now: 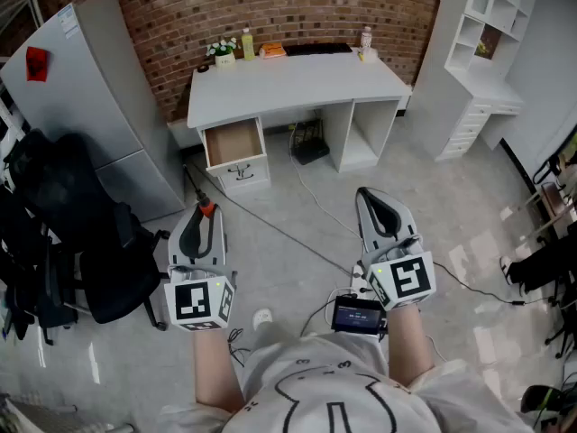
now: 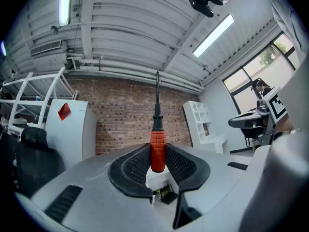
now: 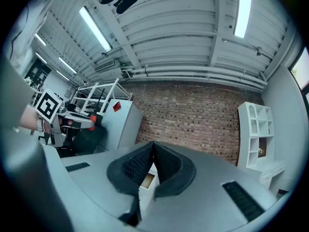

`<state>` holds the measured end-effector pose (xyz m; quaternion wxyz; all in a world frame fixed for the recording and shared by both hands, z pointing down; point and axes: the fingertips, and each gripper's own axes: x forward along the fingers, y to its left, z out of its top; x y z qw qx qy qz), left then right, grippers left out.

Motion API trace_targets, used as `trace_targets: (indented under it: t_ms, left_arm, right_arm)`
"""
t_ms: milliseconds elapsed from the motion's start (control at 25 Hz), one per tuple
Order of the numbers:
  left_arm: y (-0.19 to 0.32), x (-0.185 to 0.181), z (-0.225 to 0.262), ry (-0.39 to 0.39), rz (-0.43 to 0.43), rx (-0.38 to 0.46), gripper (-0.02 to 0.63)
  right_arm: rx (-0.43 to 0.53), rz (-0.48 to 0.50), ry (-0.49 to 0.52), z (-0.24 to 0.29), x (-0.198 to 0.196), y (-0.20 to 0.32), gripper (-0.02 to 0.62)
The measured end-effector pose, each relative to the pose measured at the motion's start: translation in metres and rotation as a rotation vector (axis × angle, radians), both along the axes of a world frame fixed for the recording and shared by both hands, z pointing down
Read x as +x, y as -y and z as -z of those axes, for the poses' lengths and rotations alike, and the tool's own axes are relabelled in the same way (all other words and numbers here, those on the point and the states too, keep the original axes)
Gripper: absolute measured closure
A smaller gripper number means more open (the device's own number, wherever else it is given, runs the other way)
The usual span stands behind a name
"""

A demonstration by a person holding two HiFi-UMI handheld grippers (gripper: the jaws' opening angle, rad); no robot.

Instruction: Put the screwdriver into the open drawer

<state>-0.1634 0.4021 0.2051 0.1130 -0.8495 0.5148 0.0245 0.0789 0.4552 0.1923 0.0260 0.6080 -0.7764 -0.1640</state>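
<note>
Head view, near to far. Left gripper sits at 7 o'clock, jaws clamped on the orange handle of the screwdriver. The dark shaft sticks out past the tips. It is gripped by the handle, probably so the thin end leads and the tool can drop in lengthwise. Right gripper is at 5 o'clock, jaws together with nothing between them. It looks idle, since one gripper is enough for this carry.

Cable crosses the floor just ahead of both grippers. Black chair is at 9 o'clock.

Farther out, the white desk stands at 12 o'clock against the brick wall. Its drawer, at 11 o'clock, is pulled out and looks empty, so no opening step is needed.

The screwdriver is well apart from the drawer. The task looks to be at an early stage, with the carry to the desk not yet made.
</note>
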Motion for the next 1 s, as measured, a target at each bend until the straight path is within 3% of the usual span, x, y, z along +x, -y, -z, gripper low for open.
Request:
trace_targets:
  t_ms: [400,560,1000]
  left_arm:
    - [-0.001,0.01,0.0,0.022,-0.028,0.018,0.509]
    - [0.002,0.009,-0.003,0.046,-0.022,0.003,0.509]
    - [0.061,-0.001,-0.013,0.045,-0.008,-0.005,0.509]
  right_arm:
    - [-0.019,0.001,0.012,-0.006,0.002,0.012,0.577]
    - [-0.016,0.028,0.06,-0.005,0.001,0.017,0.578]
    - [-0.045,0.026,0.085,-0.02,-0.005,0.077,0.577]
